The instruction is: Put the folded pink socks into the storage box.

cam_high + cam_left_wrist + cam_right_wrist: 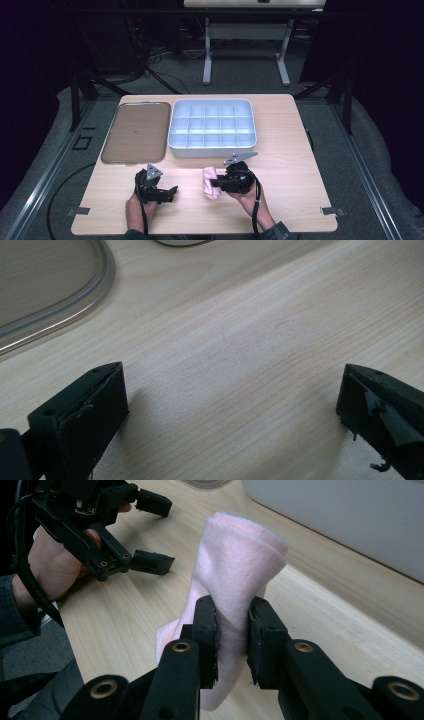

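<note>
From the high view, the right gripper grips a pink cloth near the counter's front edge, the divided bin lying straight behind it toward the far edge. The left gripper sits well apart to the left.

In the left gripper view its jaws stand wide over bare counter.

In the right gripper view the jaws pinch the cloth's middle, its long axis upright.

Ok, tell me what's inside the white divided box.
The white divided box shows bare compartments in the high view. Its near wall hides the floors of the front row, so small items there cannot be ruled out.
</note>
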`<state>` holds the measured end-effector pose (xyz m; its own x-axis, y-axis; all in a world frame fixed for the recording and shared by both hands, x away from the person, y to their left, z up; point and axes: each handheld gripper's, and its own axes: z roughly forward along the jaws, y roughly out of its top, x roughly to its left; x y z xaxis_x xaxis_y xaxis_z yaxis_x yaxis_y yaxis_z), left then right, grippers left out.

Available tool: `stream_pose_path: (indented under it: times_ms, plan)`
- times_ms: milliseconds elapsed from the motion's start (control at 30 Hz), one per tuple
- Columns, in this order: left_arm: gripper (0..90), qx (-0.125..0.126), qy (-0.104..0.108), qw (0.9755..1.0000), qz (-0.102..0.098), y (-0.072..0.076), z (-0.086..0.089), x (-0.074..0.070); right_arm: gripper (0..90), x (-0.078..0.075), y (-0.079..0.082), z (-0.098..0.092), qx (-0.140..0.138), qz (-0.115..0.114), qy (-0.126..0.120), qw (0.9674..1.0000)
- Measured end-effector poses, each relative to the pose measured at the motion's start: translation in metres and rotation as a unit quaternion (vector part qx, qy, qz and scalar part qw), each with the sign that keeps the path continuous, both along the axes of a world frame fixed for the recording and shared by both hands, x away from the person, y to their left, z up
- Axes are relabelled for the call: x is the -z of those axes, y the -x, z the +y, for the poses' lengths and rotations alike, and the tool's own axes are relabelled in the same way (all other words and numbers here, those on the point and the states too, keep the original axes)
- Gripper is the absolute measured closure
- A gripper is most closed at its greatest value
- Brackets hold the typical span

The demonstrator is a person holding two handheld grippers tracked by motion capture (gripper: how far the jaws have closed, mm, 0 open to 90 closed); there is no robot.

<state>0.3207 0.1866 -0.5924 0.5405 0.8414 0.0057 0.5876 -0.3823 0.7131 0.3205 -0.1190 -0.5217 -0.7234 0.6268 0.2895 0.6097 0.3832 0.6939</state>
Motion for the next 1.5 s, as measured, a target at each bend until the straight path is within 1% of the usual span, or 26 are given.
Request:
stream_pose_path:
  times_ms: [33, 67, 233, 300, 433, 600, 733, 800, 833, 900, 1033, 1133, 1167, 1267, 1300, 1333, 1367, 1433, 1500]
  plan:
    - [0.0, 0.0, 0.0, 1.0, 0.0, 0.0, 0.0, 0.0, 76.2, -0.001, -0.001, -0.002, 0.001, -0.005, 0.003, 1.0]
    - [0.0, 0.0, 0.0, 1.0, 0.0, 0.0, 0.0, 0.0, 76.3, -0.003, -0.001, -0.004, 0.004, -0.005, 0.001, 1.0]
    - [0.0, -0.001, 0.0, 1.0, 0.0, 0.0, 0.0, 0.0, 76.2, -0.011, -0.003, -0.014, 0.014, -0.014, 0.01, 0.9998]
    - [0.0, -0.001, 0.0, 1.0, 0.0, 0.0, 0.0, 0.0, 76.1, -0.013, -0.004, -0.017, 0.017, -0.014, 0.014, 0.9997]
    - [0.0, -0.003, 0.0, 1.0, 0.0, 0.0, 0.0, 0.0, 76.1, -0.018, -0.007, -0.023, 0.028, -0.02, 0.017, 0.9993]
    - [0.0, -0.017, 0.001, 0.9999, 0.001, -0.003, 0.0, 0.0, 76.1, -0.024, -0.01, -0.03, 0.037, -0.026, 0.021, 0.9987]
    - [0.0, -0.021, 0.0, 0.9998, 0.001, -0.004, 0.0, 0.0, 76.1, -0.027, -0.013, -0.037, 0.049, -0.031, 0.019, 0.9982]
    - [0.0, -0.024, 0.001, 0.9997, 0.0, -0.004, 0.0, 0.0, 76.1, -0.029, -0.015, -0.042, 0.052, -0.032, 0.024, 0.9979]
    - [0.0, -0.023, 0.001, 0.9997, 0.001, -0.004, 0.0, 0.0, 76.1, -0.029, -0.015, -0.043, 0.059, -0.034, 0.018, 0.9975]
    - [0.0, -0.021, 0.001, 0.9998, 0.001, -0.005, -0.001, 0.0, 76.1, -0.031, -0.017, -0.047, 0.062, -0.034, 0.023, 0.9972]
    - [0.0, -0.022, 0.002, 0.9998, 0.001, -0.006, -0.001, 0.0, 76.1, -0.036, -0.019, -0.054, 0.072, -0.042, 0.024, 0.9962]
    - [0.0, -0.022, 0.002, 0.9997, 0.001, -0.006, -0.001, 0.0, 76.1, -0.039, -0.02, -0.058, 0.075, -0.044, 0.026, 0.9959]
    - [0.0, -0.022, 0.002, 0.9998, 0.001, -0.006, -0.001, 0.0, 76.1, -0.043, -0.021, -0.062, 0.08, -0.048, 0.028, 0.9952]
    - [0.0, -0.022, 0.002, 0.9998, 0.001, -0.006, -0.001, 0.0, 76.1, -0.047, -0.022, -0.066, 0.083, -0.052, 0.028, 0.9947]
    - [0.0, -0.022, 0.002, 0.9998, 0.001, -0.006, -0.001, 0.0, 76.1, -0.051, -0.024, -0.07, 0.094, -0.058, 0.025, 0.9936]
    - [0.0, -0.022, 0.002, 0.9998, 0.001, -0.006, -0.001, 0.0, 76.1, -0.053, -0.025, -0.072, 0.093, -0.06, 0.025, 0.9935]
    - [0.0, -0.022, 0.002, 0.9998, 0.001, -0.006, -0.001, 0.0, 76.1, -0.055, -0.026, -0.073, 0.1, -0.063, 0.02, 0.9928]
    - [0.0, -0.022, 0.002, 0.9998, 0.001, -0.006, -0.001, 0.0, 76.1, -0.058, -0.029, -0.075, 0.104, -0.07, 0.021, 0.9919]
    - [0.0, -0.022, 0.002, 0.9998, 0.001, -0.006, -0.001, 0.0, 76.1, -0.061, -0.033, -0.078, 0.108, -0.07, 0.026, 0.9913]
